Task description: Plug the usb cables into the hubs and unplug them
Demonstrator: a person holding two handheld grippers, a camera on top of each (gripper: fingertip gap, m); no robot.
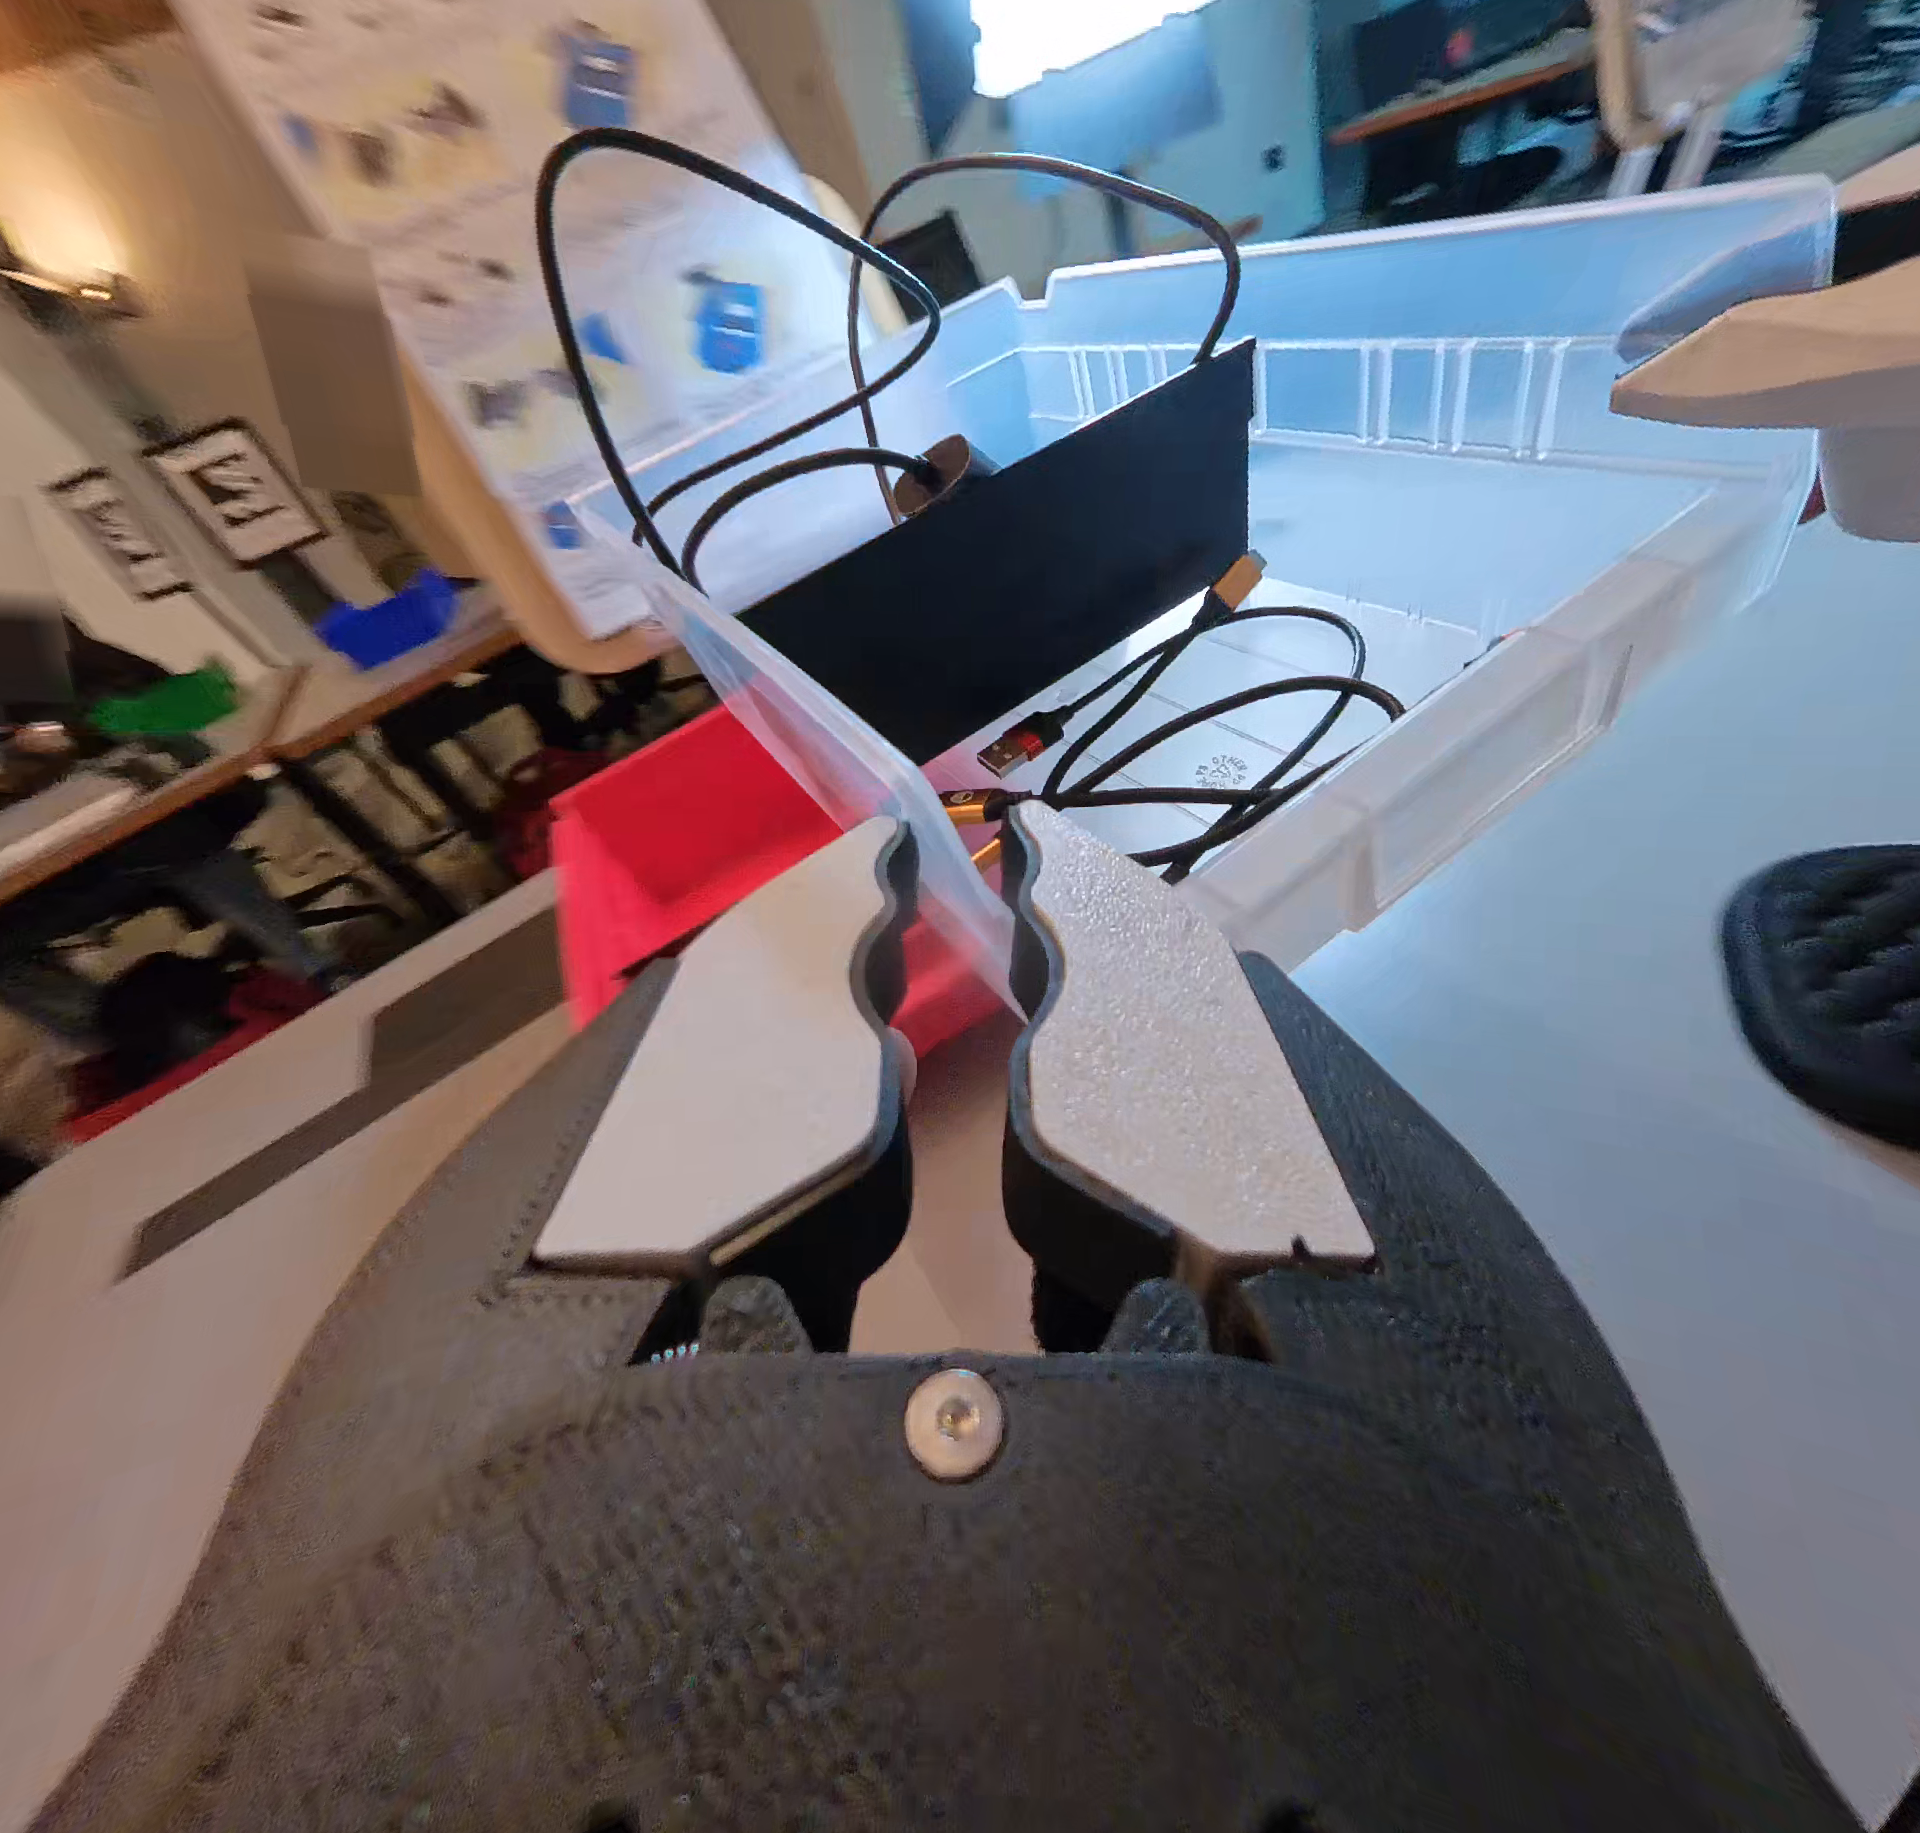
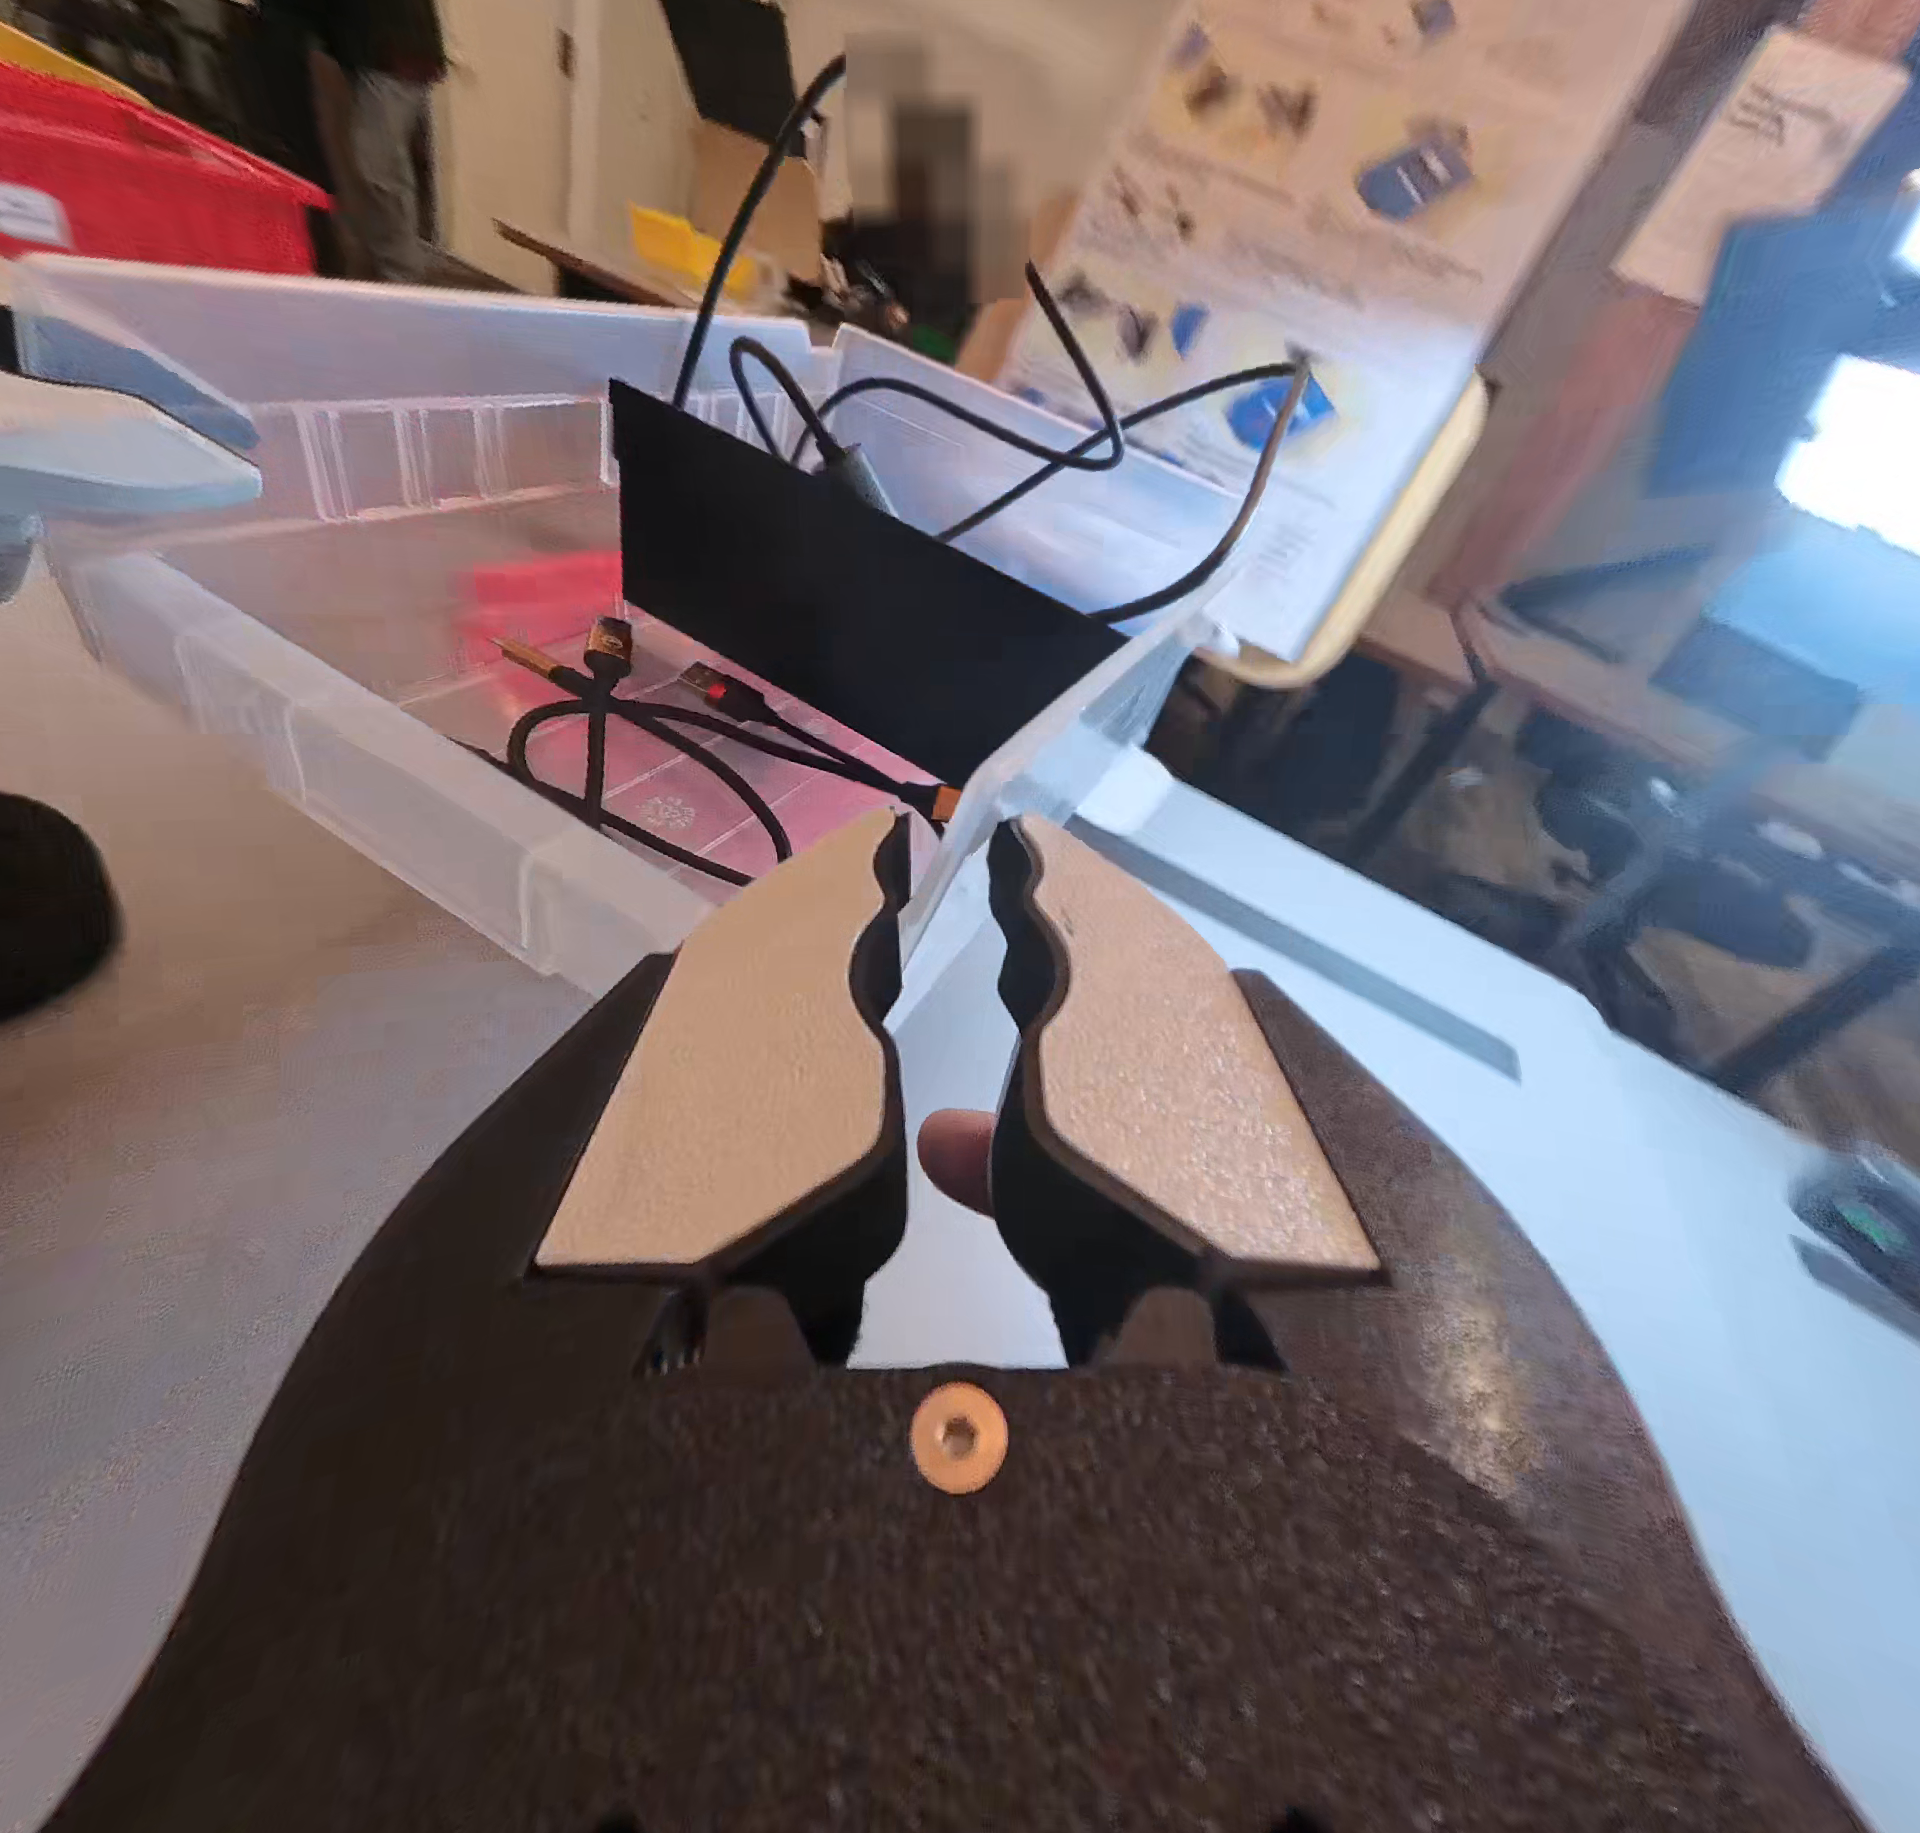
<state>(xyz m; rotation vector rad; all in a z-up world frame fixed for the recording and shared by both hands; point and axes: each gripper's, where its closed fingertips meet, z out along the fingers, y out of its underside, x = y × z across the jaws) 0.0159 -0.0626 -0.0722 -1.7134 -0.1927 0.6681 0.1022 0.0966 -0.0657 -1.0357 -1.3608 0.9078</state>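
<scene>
A clear plastic bin [image 1: 1455, 786] sits tilted on a white table. A black divider [image 1: 1039, 578] splits it. In the near compartment lie black USB cables [image 1: 1226, 734] with a red-and-black plug [image 1: 1013, 749] and gold plugs. Behind the divider, looped black cables [image 1: 582, 329] rise from a dark connector [image 1: 935, 474]; any hub is hidden. My left gripper [image 1: 958, 822] is shut on the bin's left end wall. My right gripper [image 2: 945, 822] is shut on the bin's [image 2: 416, 775] right end wall. The red-and-black plug [image 2: 712, 687] and a gold plug [image 2: 608, 640] lie just ahead of it, in front of the divider [image 2: 831, 588].
A red bin [image 1: 675, 827] stands just beyond the clear bin's left end. A black padded object [image 1: 1829, 983] lies on the table by the bin's front. A poster board [image 2: 1299, 225] leans behind the bin. Tables and clutter fill the background. The left gripper's tips are roughly 20 cm from the right gripper's.
</scene>
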